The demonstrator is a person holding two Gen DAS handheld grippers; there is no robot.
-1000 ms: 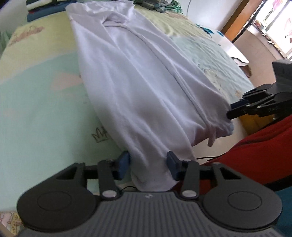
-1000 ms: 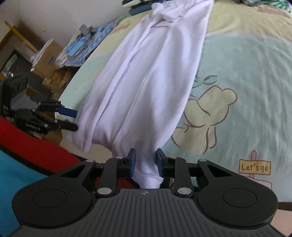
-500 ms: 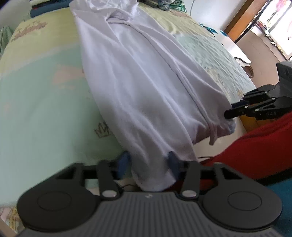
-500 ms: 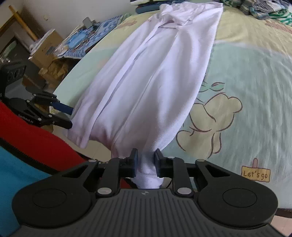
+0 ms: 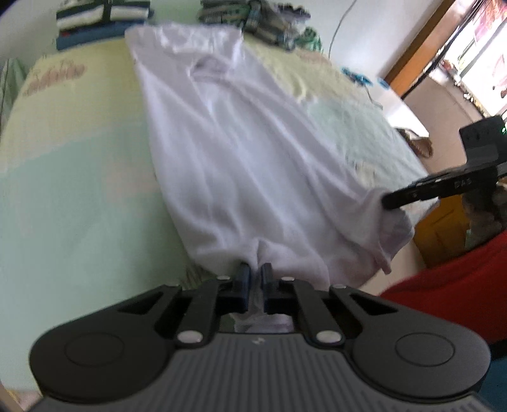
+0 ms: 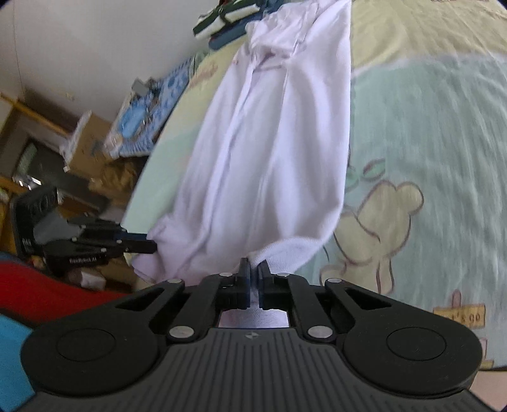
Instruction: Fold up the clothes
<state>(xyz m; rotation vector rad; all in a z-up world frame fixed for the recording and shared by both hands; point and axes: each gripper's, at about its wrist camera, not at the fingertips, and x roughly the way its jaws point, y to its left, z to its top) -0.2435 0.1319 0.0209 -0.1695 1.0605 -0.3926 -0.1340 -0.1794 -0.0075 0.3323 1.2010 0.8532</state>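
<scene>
On the cartoon-print bedsheet (image 5: 79, 177): one white garment (image 5: 240, 164), laid lengthwise, near hem overhanging the bed edge; both views motion-blurred, garment type unclear. Left gripper (image 5: 253, 269): jaws nearly closed, pinching the hem's left corner; cloth bunches between the pads. Right gripper (image 6: 252, 264): jaws pressed together on the hem's right corner. Folded clothes stack (image 5: 101, 19) at far end, partly cut off.

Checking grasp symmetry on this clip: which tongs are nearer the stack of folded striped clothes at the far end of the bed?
Left, though only slightly. Both the left tongs and right tongs grip the white garment's near hem; the stack sits far-left.
</scene>
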